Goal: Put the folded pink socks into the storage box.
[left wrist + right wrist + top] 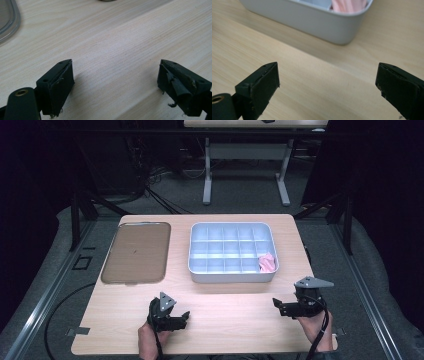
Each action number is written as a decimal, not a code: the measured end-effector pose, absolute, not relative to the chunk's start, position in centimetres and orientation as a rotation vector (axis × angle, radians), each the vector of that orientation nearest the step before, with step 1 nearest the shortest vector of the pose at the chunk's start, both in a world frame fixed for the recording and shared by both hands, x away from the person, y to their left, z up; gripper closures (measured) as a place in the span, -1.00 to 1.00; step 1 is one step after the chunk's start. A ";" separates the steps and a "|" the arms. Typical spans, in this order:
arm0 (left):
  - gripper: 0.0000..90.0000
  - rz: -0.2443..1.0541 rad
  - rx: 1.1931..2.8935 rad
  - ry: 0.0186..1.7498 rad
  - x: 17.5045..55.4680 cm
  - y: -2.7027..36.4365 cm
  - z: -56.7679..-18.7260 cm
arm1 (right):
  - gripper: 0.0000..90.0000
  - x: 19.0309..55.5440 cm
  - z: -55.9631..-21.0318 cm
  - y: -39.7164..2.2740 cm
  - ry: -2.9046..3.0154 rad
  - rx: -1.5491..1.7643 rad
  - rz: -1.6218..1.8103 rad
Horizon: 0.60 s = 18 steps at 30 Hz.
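A pale blue divided bin (199,270) stands at the table's middle back. A pink item (268,262) lies in its near right compartment, and the bin's corner (319,23) with the pink item (348,4) shows in the right gripper view. My left gripper (181,319) rests low over the wood near the front edge, open, with bare table between its jaws (115,85). My right gripper (276,305) sits at the front right, just short of the bin, open and holding nothing (328,87).
A flat brownish tray (136,251) lies at the table's back left, its rim (10,22) at the corner of the left gripper view. Bare wood spans the front between both grippers. Table legs, cables and dark floor lie beyond.
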<state>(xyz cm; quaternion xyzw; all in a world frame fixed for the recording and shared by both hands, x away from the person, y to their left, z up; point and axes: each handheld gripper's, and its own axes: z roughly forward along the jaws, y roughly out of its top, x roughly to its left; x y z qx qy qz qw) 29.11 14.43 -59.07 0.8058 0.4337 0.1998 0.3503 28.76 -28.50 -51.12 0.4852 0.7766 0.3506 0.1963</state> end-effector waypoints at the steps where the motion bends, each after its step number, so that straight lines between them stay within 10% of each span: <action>1: -0.70 0.519 2.087 1.123 29.1 14.4 -59.1 | -0.91 28.6 -51.9 -28.7 2.178 1.373 0.970; 18: -0.70 0.519 2.085 1.125 29.1 14.4 -59.1 | -1.00 27.9 -58.7 -30.0 2.181 1.384 0.939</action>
